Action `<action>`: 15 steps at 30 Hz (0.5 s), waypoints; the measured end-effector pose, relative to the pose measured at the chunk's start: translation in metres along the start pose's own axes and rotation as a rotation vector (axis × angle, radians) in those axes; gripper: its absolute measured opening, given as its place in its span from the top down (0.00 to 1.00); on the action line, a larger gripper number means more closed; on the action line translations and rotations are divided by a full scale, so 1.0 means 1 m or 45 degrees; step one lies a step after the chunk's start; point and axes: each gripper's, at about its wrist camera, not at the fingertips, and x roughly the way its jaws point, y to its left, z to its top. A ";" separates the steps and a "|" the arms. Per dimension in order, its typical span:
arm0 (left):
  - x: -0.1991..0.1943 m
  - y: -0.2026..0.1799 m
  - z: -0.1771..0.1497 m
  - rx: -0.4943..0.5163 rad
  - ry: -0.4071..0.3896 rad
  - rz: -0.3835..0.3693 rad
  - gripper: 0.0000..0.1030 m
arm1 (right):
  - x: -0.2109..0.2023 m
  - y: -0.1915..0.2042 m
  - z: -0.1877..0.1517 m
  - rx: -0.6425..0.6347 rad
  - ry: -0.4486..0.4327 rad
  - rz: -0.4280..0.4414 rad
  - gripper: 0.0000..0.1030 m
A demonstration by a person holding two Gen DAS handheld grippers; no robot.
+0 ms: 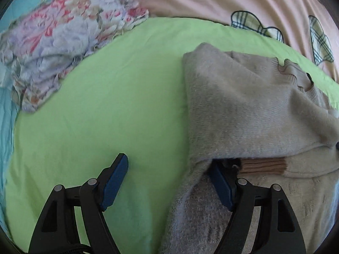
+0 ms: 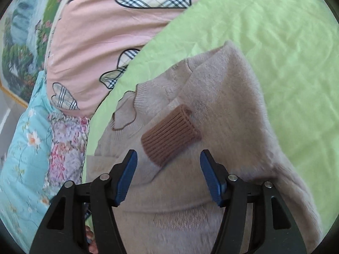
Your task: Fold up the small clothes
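My left tongs (image 1: 169,171) are apart with nothing clamped; left pad over bare green sheet (image 1: 110,97), right pad tucked just under the folded edge of the beige sweater (image 1: 243,105). My right tongs (image 2: 168,165) are apart too, not gripping, hovering over the sweater (image 2: 222,127) with its brown ribbed cuff (image 2: 169,127) lying just ahead between the pads. Sweater sits on the green sheet (image 2: 286,42), partly folded: one fuzzy panel laid over the body, sleeve across the chest, ribbed collar toward the pink quilt (image 2: 95,42) with plaid hearts. In the left view a crumpled floral garment (image 1: 63,48) lies well apart at the sheet's far left edge, on teal bedding (image 1: 8,127). Right view blurred around the hem
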 end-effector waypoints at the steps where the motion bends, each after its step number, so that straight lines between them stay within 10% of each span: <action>1: -0.001 0.000 0.001 0.003 -0.005 0.006 0.24 | 0.007 -0.003 0.001 0.027 0.008 -0.002 0.45; 3: 0.000 -0.003 0.004 0.019 -0.004 0.031 0.24 | 0.016 -0.005 0.002 0.040 0.028 0.015 0.65; 4: 0.000 -0.004 0.005 0.026 -0.006 0.039 0.24 | 0.018 -0.001 0.003 0.030 0.044 0.045 0.90; 11: -0.002 -0.003 0.005 -0.017 -0.032 0.066 0.25 | -0.085 0.034 0.010 -0.139 -0.343 0.222 1.00; 15: -0.005 -0.003 0.003 -0.033 -0.057 0.077 0.25 | -0.074 -0.001 0.006 -0.110 -0.223 0.017 1.00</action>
